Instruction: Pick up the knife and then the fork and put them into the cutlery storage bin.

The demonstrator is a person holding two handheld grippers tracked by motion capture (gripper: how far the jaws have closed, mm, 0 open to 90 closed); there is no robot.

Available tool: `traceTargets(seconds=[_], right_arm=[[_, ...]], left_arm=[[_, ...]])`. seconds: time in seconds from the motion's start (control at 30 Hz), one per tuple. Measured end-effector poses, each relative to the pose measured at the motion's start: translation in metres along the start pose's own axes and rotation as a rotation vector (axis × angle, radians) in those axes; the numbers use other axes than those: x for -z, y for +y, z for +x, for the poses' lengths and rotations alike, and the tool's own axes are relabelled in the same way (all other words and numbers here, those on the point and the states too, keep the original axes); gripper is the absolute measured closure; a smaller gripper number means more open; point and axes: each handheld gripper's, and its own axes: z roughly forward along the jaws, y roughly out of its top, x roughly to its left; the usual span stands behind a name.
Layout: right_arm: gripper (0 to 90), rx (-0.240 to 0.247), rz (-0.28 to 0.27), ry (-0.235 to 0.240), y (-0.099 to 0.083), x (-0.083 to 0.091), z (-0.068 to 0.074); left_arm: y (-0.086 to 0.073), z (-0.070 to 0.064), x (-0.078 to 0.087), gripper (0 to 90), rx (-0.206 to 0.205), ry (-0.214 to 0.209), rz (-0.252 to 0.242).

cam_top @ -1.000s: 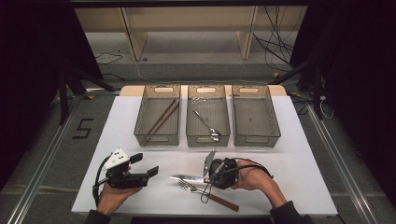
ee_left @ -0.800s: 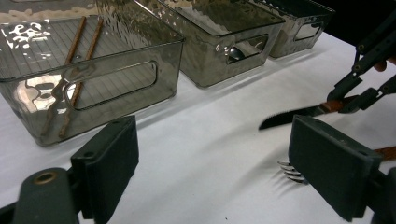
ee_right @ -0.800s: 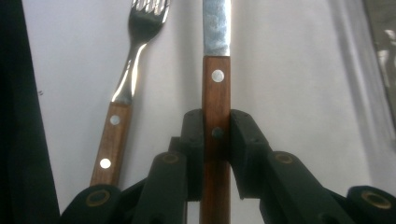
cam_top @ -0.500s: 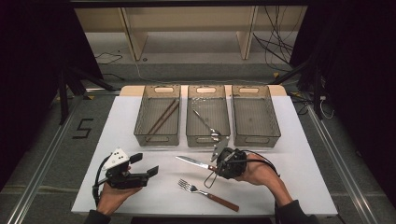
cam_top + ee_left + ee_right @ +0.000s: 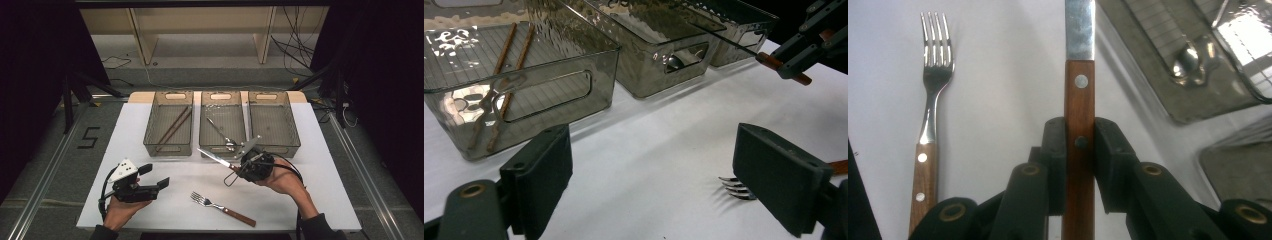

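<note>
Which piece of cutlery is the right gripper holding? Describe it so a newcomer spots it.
Start at the three grey bins on the white table. Just before the middle one, the right gripper clamps a knife by its wooden handle. Unlike the fork lying nearer the person, it is lifted.

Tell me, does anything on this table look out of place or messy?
Nothing stands out. The fork lies flat on the white table, the right tool holds the knife by its wooden handle, and the bins sit in a tidy row.

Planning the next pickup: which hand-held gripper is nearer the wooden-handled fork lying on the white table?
Left. The left hand-held gripper sits open just left of the wooden-handled fork; the right hand-held gripper holds a wooden-handled knife behind it.
</note>
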Motion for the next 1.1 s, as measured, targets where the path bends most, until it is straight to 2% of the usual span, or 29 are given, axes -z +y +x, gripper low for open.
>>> traceTargets(seconds=[0.23, 1.1], right_arm=[[76.9, -0.031, -0.031, -0.019, -0.003, 0.006, -0.006], [76.9, -0.152, -0.092, -0.097, -0.01, 0.022, -0.025]], left_arm=[[0.0, 0.0, 0.0, 15.9, 0.0, 0.0, -0.002], [0.0, 0.0, 0.0, 15.9, 0.001, 0.003, -0.01]])
